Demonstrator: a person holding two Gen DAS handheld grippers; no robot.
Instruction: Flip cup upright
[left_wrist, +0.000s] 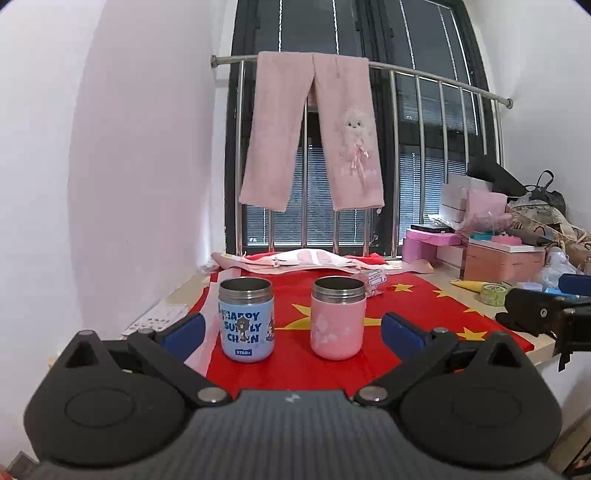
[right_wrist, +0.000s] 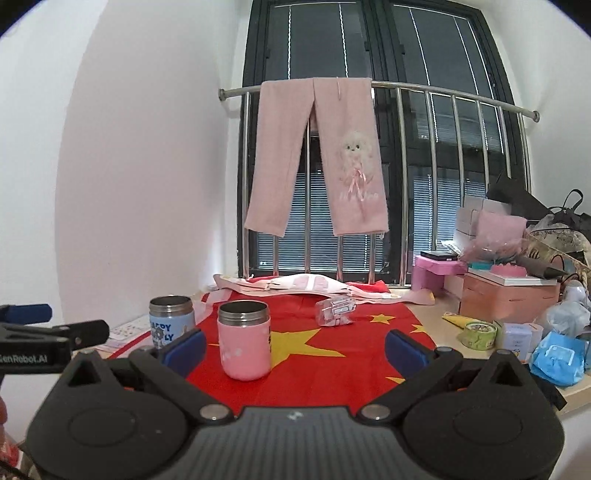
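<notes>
A blue cup (left_wrist: 246, 319) with cartoon print and a pink cup (left_wrist: 337, 318) stand upright side by side on a red flag cloth (left_wrist: 406, 306), steel rims up. My left gripper (left_wrist: 293, 332) is open and empty, just in front of both cups. My right gripper (right_wrist: 295, 349) is open and empty; the pink cup (right_wrist: 245, 340) stands ahead near its left finger, the blue cup (right_wrist: 171, 319) farther left. The right gripper also shows at the right edge of the left wrist view (left_wrist: 543, 314).
A small clear plastic packet (right_wrist: 334, 311) lies on the cloth behind the cups. Pink trousers (right_wrist: 317, 155) hang on a steel rail by the window. Boxes, a tape roll (right_wrist: 479, 335) and bags crowd the right side. A white wall is at left.
</notes>
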